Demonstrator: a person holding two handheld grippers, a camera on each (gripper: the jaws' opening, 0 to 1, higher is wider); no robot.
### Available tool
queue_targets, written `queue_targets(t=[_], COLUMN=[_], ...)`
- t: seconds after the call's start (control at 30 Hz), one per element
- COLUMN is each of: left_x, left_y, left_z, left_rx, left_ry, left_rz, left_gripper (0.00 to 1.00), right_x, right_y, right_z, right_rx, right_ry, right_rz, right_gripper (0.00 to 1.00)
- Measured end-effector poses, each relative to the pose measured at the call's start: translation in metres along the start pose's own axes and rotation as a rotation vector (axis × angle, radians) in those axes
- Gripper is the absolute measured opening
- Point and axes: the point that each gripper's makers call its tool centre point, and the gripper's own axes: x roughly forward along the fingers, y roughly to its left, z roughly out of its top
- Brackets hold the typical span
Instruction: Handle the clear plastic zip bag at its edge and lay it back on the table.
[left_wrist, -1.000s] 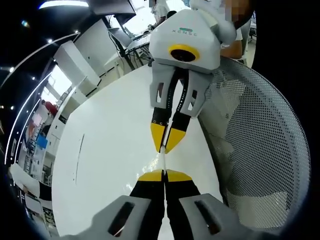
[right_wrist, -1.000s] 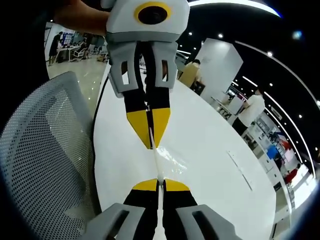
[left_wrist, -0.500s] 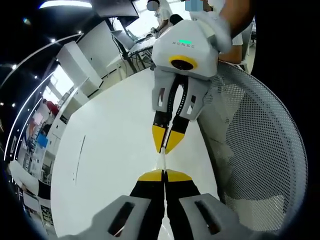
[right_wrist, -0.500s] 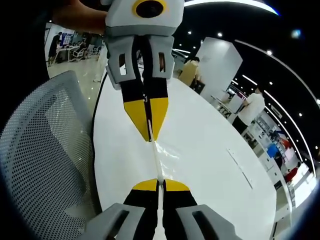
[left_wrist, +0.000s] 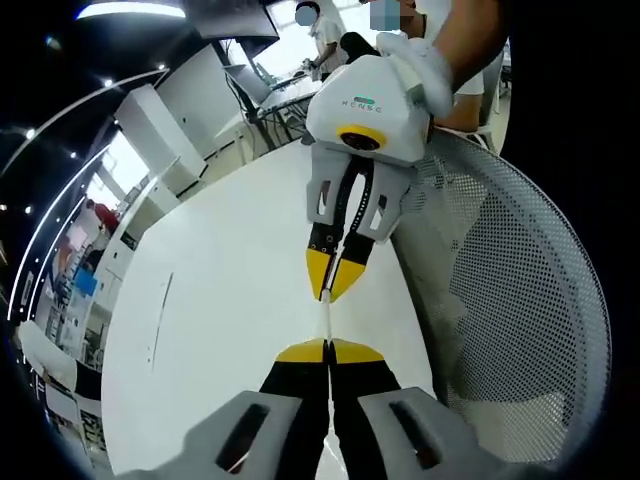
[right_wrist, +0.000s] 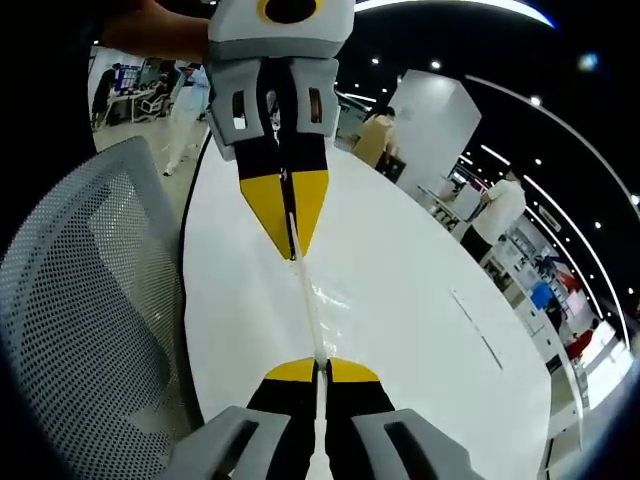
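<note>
The clear plastic zip bag (right_wrist: 312, 305) is held up off the white table (left_wrist: 220, 300), stretched edge-on between the two grippers so that it reads as a thin pale line; in the right gripper view a little of its glossy film catches the light just right of that line. In the left gripper view the bag (left_wrist: 327, 318) is the same narrow strip, running from one pair of yellow tips to the other.

The left gripper (left_wrist: 327, 346) has its jaws pressed together on one end of the bag's edge, and it appears again at the top of the right gripper view (right_wrist: 290, 250), pointing down. The right gripper (right_wrist: 318, 364) pinches the opposite end with jaws closed — it faces the camera in the left gripper view (left_wrist: 328, 292), a gloved hand (left_wrist: 425, 75) on its white body.

A grey mesh chair back (left_wrist: 520, 290) stands beside the table's edge, close to the grippers. Farther off lie an office floor, white pillars and a few people (right_wrist: 497, 215) standing well away
</note>
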Motion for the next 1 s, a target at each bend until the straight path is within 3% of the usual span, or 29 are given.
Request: queue_targets(t=[1.0], left_x=[-0.004], left_y=[0.0], left_z=[0.002], left_rx=[0.009], left_ry=[-0.01], left_rz=[-0.008], left_gripper=[0.0], right_x=[-0.001], right_y=[-0.004], right_z=[-0.016], right_rx=[0.032], right_ry=[0.022], right_rz=[-0.024], right_gripper=[0.0])
